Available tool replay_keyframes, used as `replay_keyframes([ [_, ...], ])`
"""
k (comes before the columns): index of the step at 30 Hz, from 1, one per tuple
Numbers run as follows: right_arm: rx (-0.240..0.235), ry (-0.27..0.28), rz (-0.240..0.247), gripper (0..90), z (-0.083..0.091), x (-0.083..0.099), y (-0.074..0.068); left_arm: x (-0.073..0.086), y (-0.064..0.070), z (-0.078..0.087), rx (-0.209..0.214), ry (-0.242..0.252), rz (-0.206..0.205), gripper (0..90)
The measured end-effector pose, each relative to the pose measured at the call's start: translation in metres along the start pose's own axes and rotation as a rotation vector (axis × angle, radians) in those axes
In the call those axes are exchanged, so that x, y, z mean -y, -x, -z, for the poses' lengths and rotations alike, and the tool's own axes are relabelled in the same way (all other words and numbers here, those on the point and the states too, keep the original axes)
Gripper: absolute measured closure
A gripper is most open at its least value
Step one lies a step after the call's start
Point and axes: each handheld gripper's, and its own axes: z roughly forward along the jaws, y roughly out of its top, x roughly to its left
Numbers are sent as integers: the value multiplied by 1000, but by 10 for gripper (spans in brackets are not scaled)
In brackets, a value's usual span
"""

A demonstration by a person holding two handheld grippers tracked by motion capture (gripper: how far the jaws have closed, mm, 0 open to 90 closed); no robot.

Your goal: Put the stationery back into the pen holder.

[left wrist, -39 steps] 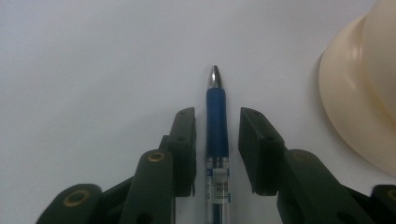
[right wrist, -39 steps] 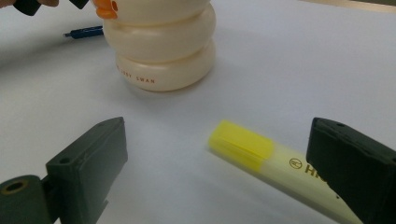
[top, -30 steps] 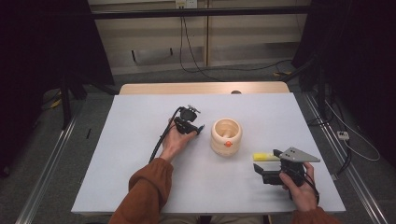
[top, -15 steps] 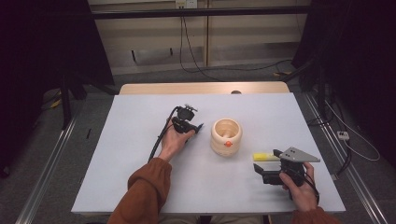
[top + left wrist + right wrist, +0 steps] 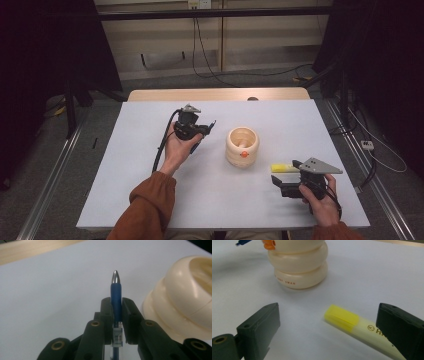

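The left gripper [image 5: 117,322] is clenched on a blue pen [image 5: 116,296]. The pen's long axis runs along the jaws, its silver tip pointing straight ahead past them. The cream holder [image 5: 185,300] stands just beside the gripper, ahead and to the right. The right gripper [image 5: 327,332] is released, jaws wide apart over the counter [image 5: 150,190]. A yellow highlighter [image 5: 352,323] lies between them, capped end forward. The high view shows both hands; the left gripper view reveals the pen's barcode label.
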Motion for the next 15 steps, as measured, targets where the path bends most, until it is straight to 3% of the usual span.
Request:
replay_keyframes([
  [4, 1, -1, -2, 50, 0, 0, 0, 0, 3, 11, 22, 53, -9, 801],
  [15, -1, 0, 2, 50, -1, 0, 0, 2, 14, 29, 67, 131, -40, 801],
])
